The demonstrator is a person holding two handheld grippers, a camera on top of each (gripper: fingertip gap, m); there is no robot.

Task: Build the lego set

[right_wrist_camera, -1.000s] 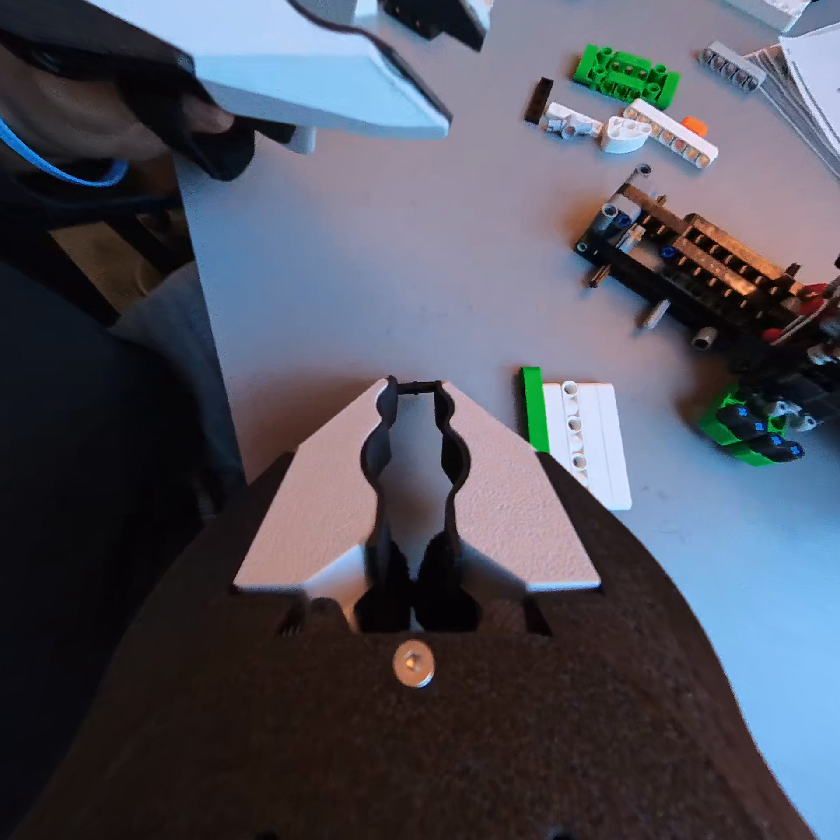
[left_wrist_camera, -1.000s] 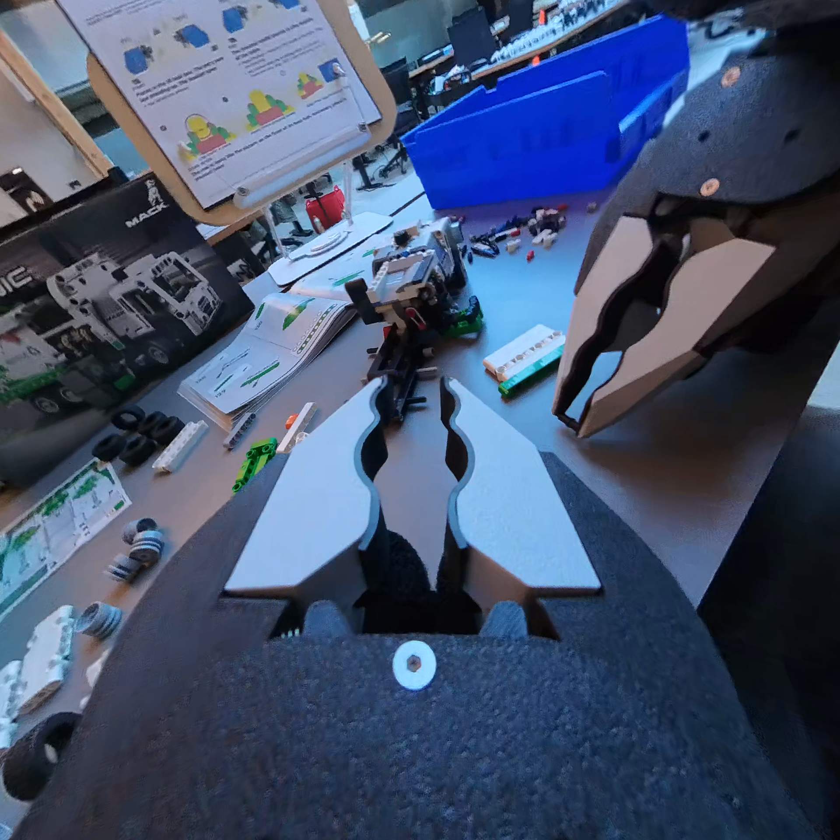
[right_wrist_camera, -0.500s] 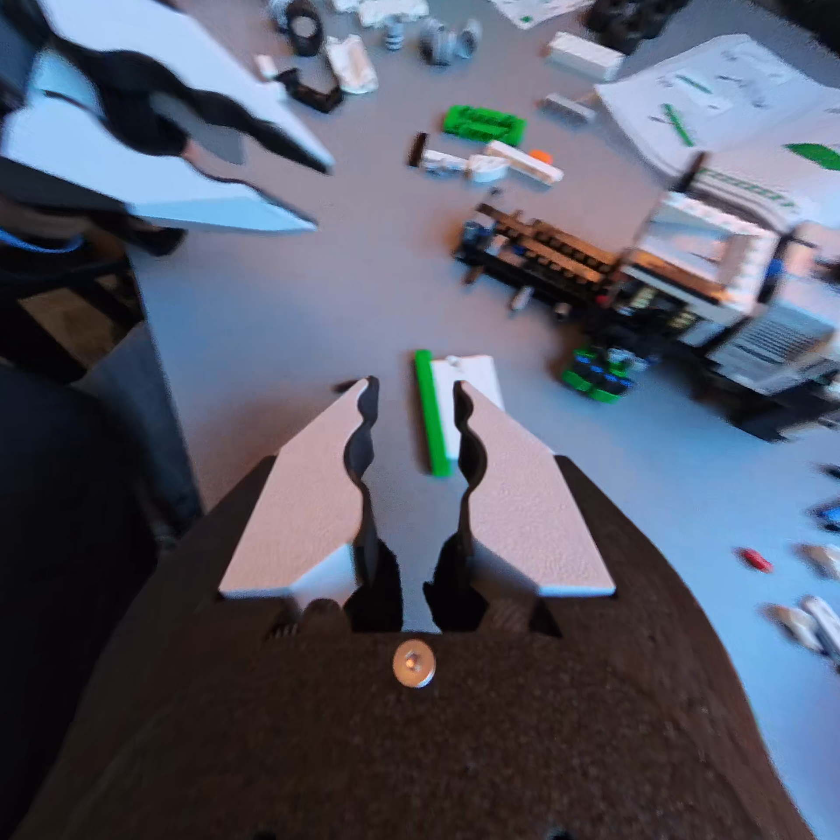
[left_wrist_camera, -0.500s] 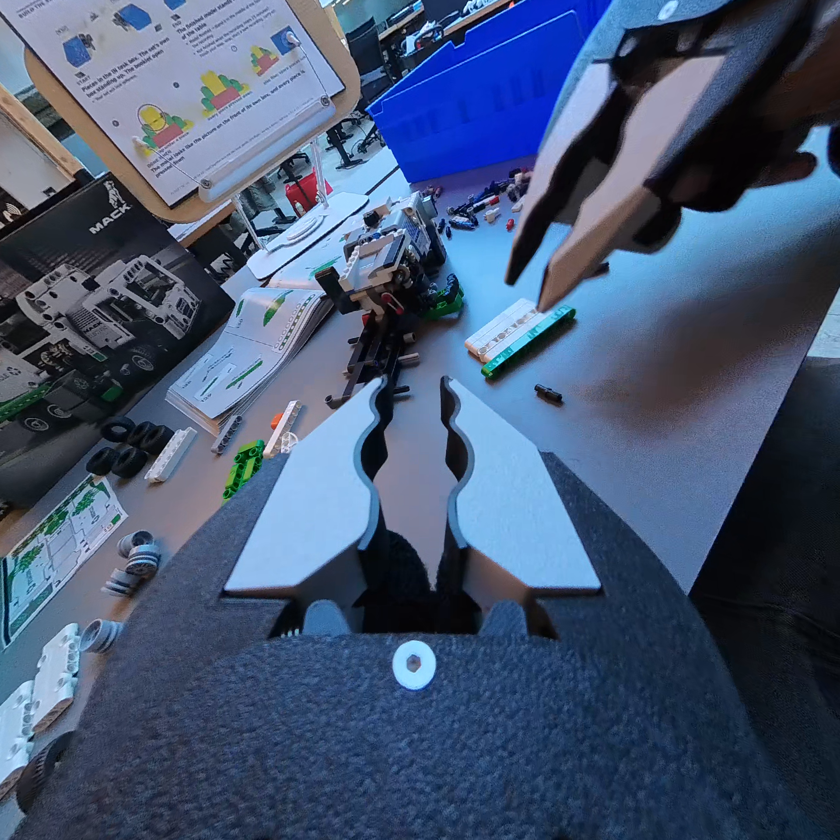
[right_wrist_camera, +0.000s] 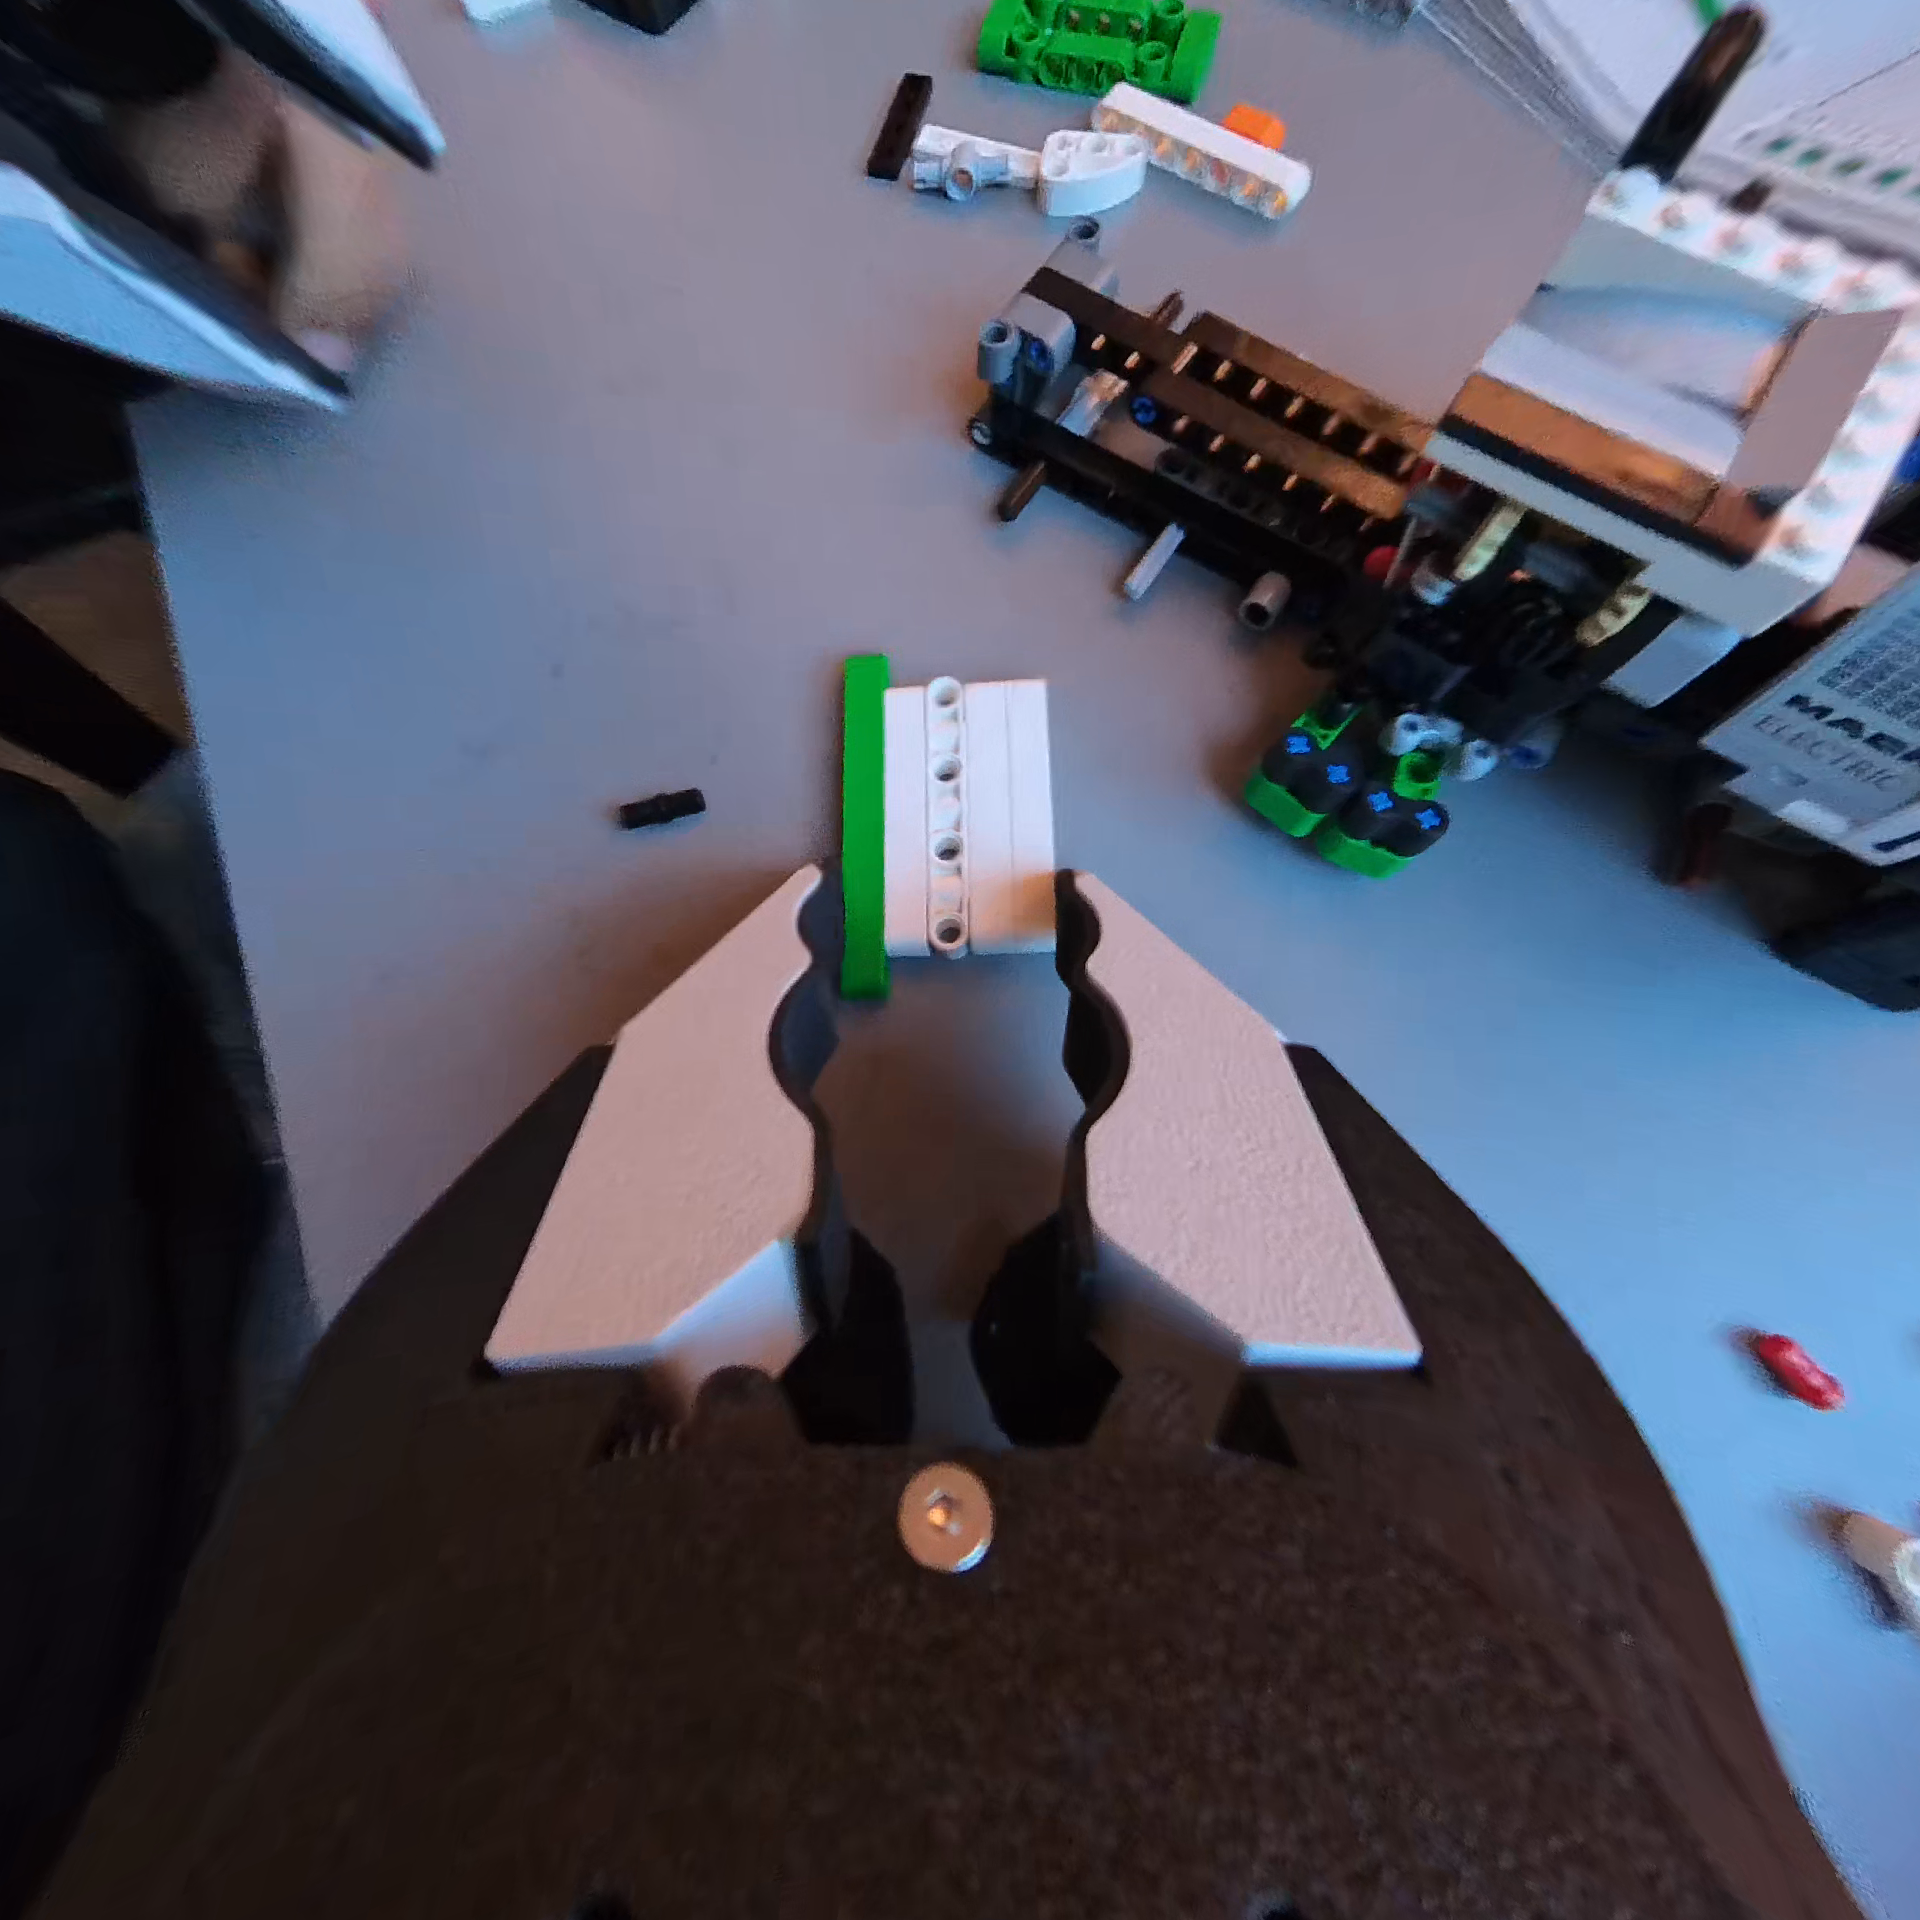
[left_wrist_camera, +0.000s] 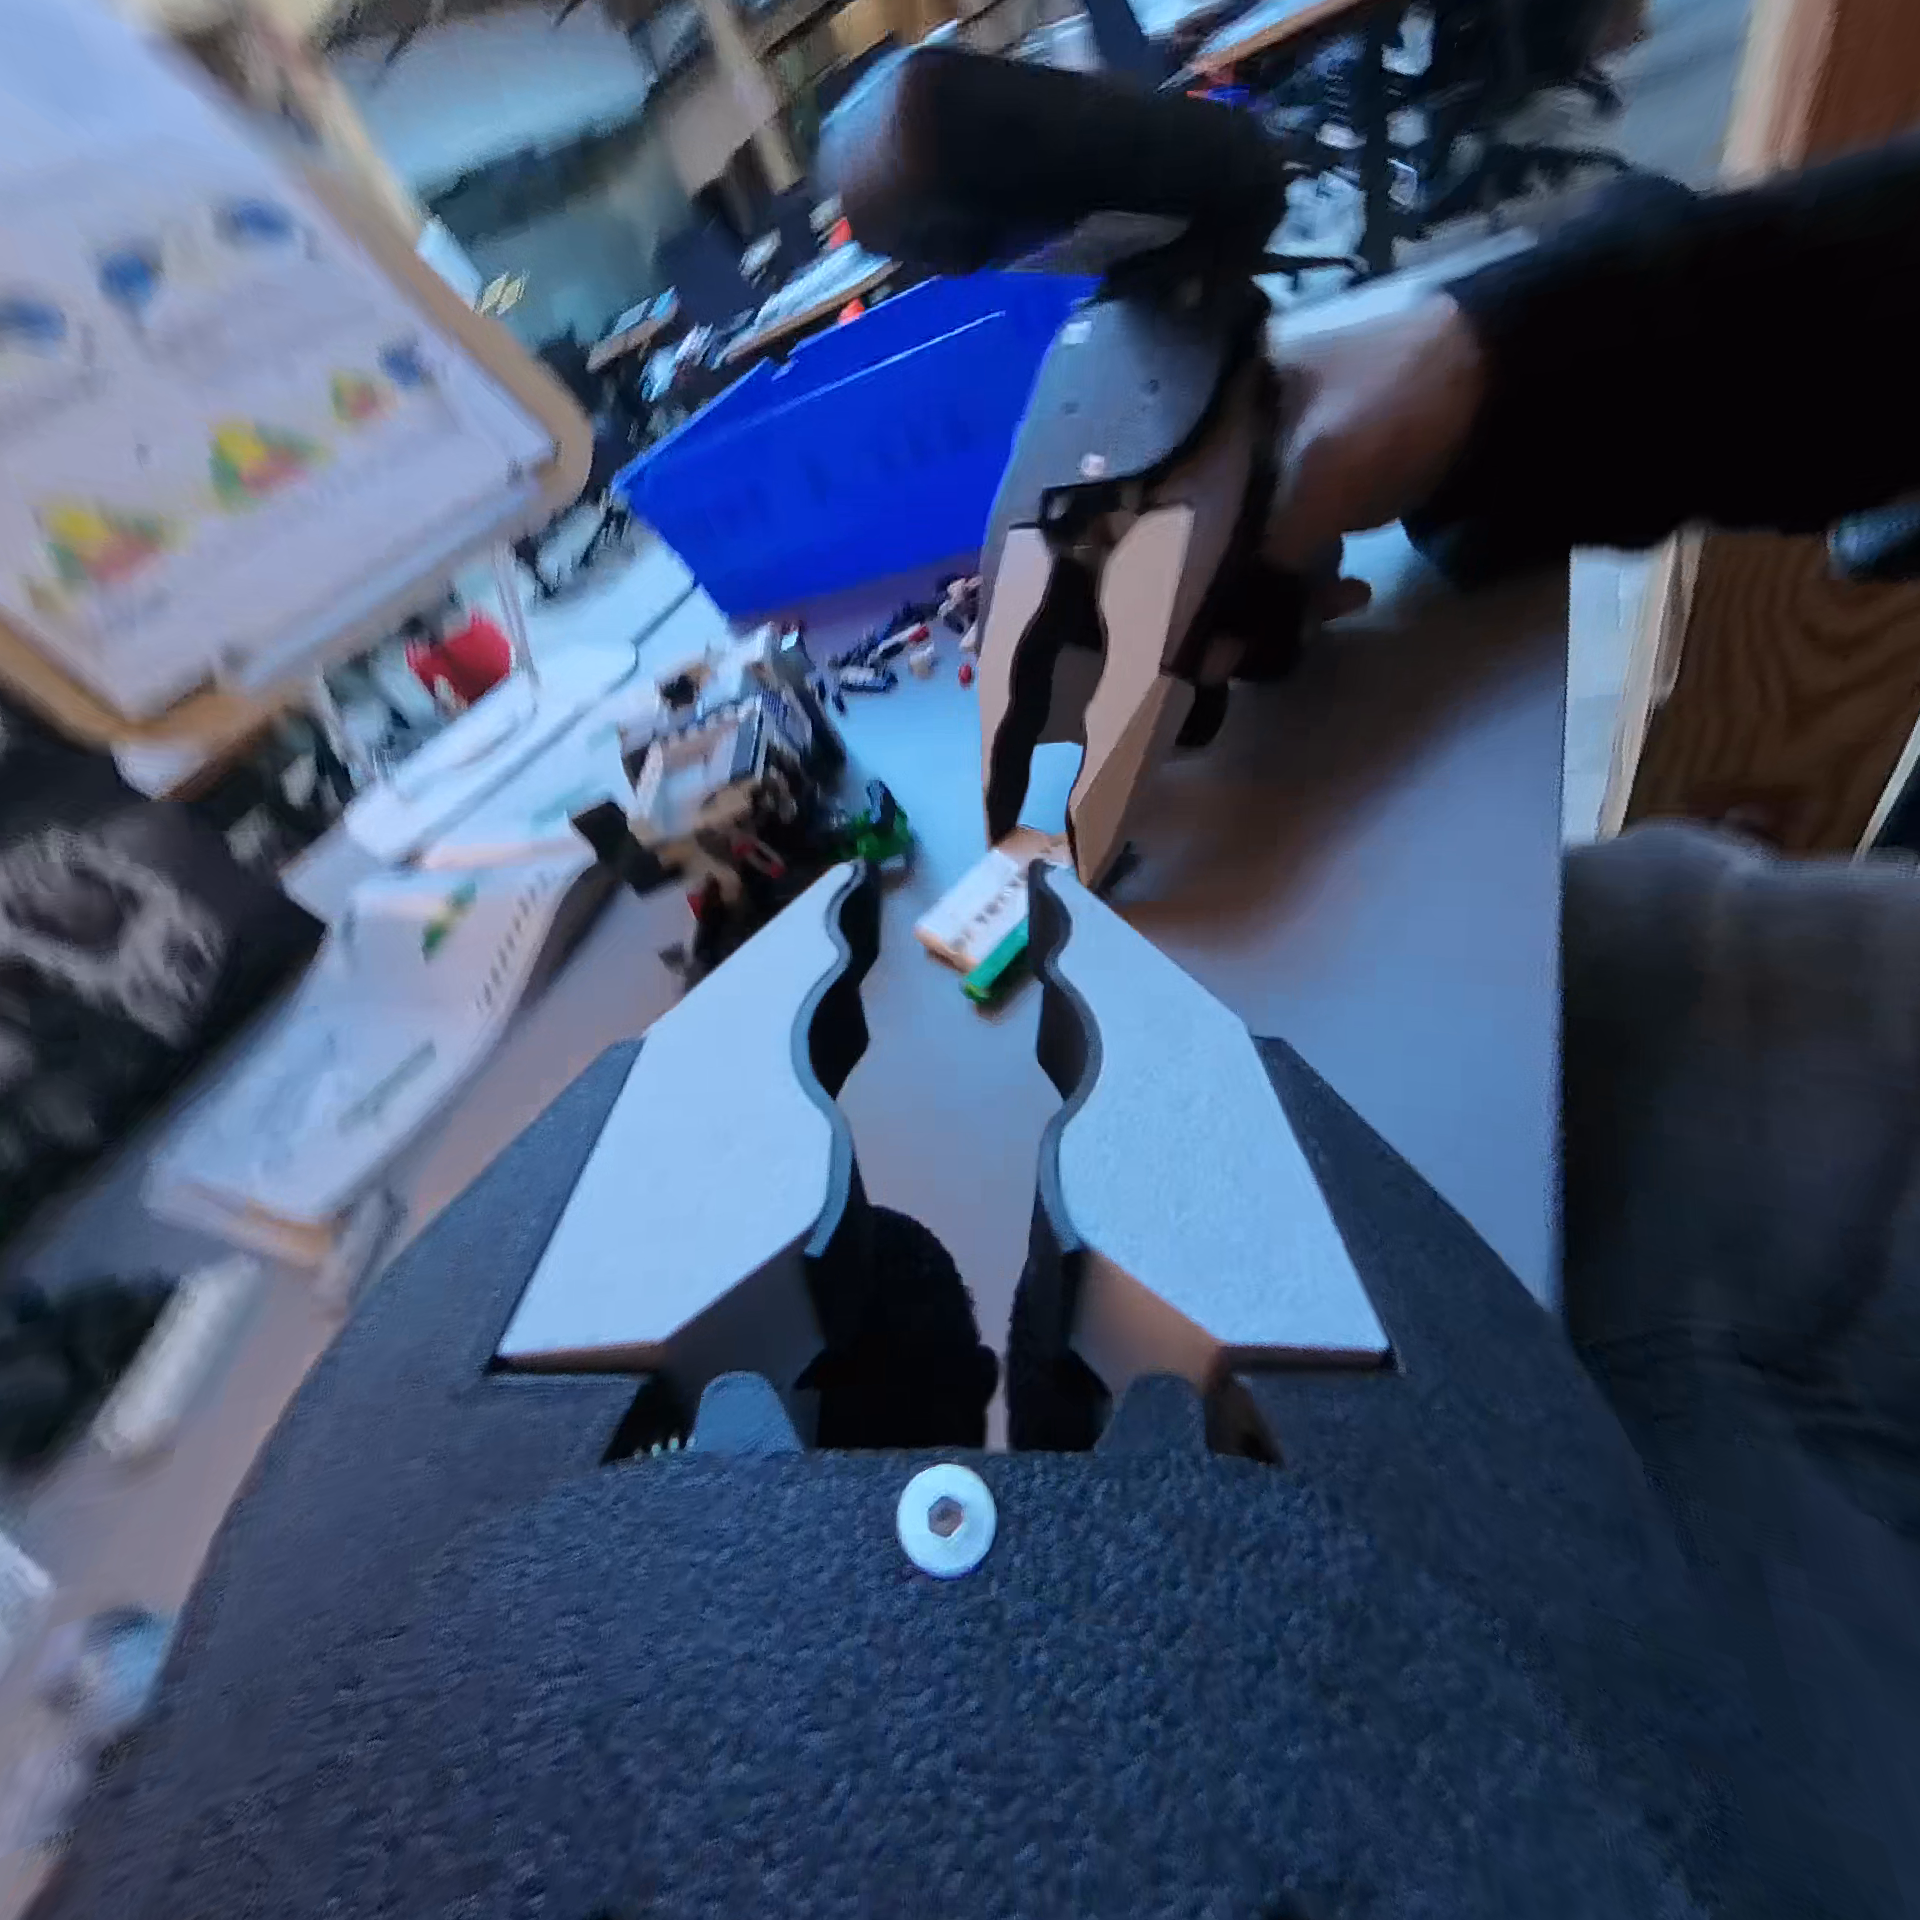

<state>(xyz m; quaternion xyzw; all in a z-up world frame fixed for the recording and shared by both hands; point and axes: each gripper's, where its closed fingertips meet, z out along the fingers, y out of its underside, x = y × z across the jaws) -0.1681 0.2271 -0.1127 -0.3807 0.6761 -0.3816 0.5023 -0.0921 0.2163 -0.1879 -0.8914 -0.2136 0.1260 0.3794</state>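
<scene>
A flat white panel with a green strip along its left edge (right_wrist_camera: 1013,790) lies on the grey table (right_wrist_camera: 571,571). My right gripper (right_wrist_camera: 940,883) is open, one fingertip on each side of the panel's near end. It is not closed on the panel. A small black pin (right_wrist_camera: 662,807) lies loose to the panel's left. The part-built truck, a black chassis (right_wrist_camera: 1247,447) with a white cab (right_wrist_camera: 1683,416), stands beyond on the right. My left gripper (left_wrist_camera: 948,883) is open and empty, pointing at the panel (left_wrist_camera: 977,920), with the right gripper (left_wrist_camera: 1049,821) above the panel.
A green-and-black sub-assembly (right_wrist_camera: 1345,800) sits by the truck. Loose green (right_wrist_camera: 1096,42) and white (right_wrist_camera: 1195,151) pieces lie further off, a red piece (right_wrist_camera: 1797,1371) at the right. A blue bin (left_wrist_camera: 852,457), an instruction board (left_wrist_camera: 208,416) and an open booklet (left_wrist_camera: 343,1039) stand behind and left. The grippers' ends are close to 11 cm from one another. From the right gripper's tips to the small black pin (right_wrist_camera: 662,807) is close to 4 cm.
My right gripper let go of the black pin, which now lies on the table, opened wider and came down over the white-and-green panel. My left gripper swung to face the panel.
</scene>
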